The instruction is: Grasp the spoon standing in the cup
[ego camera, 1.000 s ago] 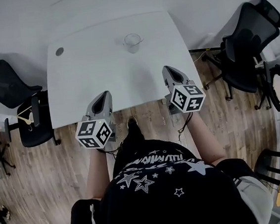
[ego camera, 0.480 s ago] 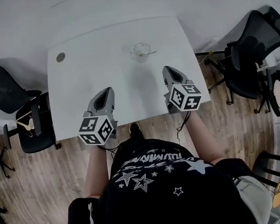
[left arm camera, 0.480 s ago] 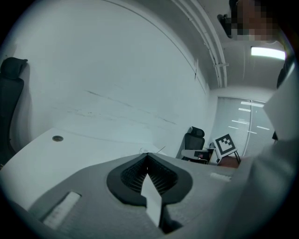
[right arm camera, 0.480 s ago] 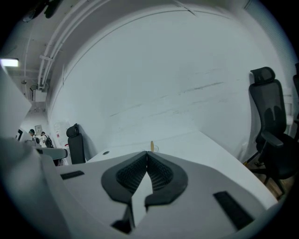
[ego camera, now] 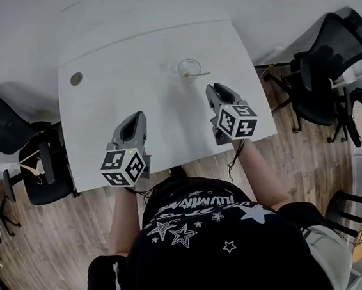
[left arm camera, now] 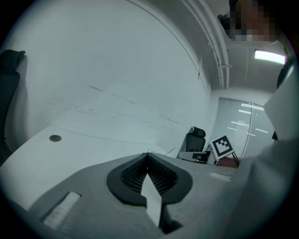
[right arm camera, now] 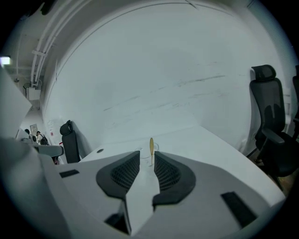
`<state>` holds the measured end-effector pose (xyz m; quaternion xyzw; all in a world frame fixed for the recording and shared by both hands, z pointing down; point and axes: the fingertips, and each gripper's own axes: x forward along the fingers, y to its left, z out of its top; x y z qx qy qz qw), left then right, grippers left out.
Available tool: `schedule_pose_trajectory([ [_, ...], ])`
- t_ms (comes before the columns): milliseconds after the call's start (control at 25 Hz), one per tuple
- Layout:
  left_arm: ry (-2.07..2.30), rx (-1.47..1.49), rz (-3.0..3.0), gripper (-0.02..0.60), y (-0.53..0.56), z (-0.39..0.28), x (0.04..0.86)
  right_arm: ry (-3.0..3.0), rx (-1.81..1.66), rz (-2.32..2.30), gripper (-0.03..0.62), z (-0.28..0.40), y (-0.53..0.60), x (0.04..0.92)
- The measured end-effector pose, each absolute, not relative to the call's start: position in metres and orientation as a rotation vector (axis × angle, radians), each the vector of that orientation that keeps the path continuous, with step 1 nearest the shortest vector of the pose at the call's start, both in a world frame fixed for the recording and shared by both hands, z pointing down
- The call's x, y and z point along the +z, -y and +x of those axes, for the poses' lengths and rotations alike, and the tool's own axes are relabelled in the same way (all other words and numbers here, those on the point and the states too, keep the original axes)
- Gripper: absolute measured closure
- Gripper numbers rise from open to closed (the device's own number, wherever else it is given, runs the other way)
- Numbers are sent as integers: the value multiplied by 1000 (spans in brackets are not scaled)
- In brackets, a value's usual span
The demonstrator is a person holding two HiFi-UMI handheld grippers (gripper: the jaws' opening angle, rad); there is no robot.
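Approach stage: spoon not yet grasped.

The right gripper [right arm camera: 147, 159] has just been opening its jaws. They now stand wide with nothing between the pads. The yellowish spoon [right arm camera: 151, 145] shows through the gap, but it lies farther off. The clear cup [ego camera: 189, 67] stands on the far part of the white table [ego camera: 115, 64], right of centre and apart from both grippers. The spoon stands in the cup, its handle leaning over the right rim. I see nothing else in the cup, though it is too small in view to rule out liquid. The left gripper [left arm camera: 147, 156] has its jaws closed together and empty (it hovers over the near left of the table, seemingly idle). Done so far, as I judge it: aim and opening. Left to do: close the distance, bracket the handle, clamp.
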<state>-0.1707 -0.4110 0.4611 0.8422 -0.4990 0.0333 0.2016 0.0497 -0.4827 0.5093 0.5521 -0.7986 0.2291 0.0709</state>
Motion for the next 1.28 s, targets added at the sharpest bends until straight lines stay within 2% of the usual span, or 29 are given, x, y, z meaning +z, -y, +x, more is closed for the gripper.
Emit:
schedule_pose_trajectory([
  [120, 1382, 91, 2348, 574, 421, -175, 464, 2386, 708, 1661, 476, 44, 495, 515],
  [560, 1357, 109, 2340, 574, 447, -181, 474, 2314, 759, 1716, 479, 38, 529, 533],
  [800, 1373, 105, 2316, 574, 453, -187, 478, 2295, 749, 1742, 542, 40, 535, 533],
  [1280, 1390, 89, 2302, 574, 454, -196, 479, 2296, 731, 1766, 574, 43, 539, 530],
])
